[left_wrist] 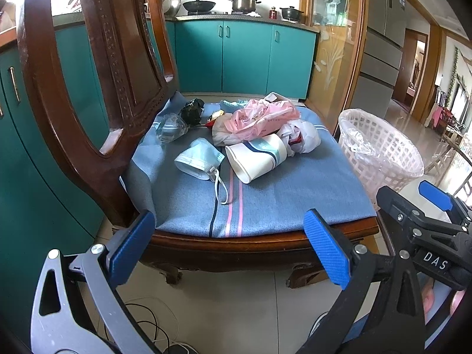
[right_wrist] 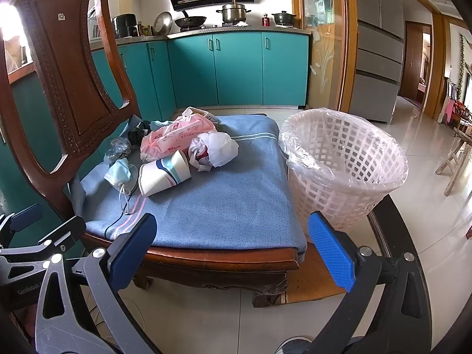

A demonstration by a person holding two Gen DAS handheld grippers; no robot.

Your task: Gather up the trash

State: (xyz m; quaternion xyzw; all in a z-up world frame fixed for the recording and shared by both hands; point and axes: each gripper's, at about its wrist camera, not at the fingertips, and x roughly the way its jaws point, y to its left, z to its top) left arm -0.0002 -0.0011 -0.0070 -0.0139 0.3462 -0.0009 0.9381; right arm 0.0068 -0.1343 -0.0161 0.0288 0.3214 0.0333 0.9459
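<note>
Black cables (left_wrist: 153, 321) under chair, left view only

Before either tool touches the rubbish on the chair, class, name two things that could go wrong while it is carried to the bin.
1. The paper cup lies on its side, leaning on the face mask and the bags; pulling one piece may drag or roll the others off the blue cloth.
2. The mask's loose ear loops could snag on a tool or the cup.
3. The bin stands beside the chair, so light bags may miss its rim and fall on the floor.
</note>
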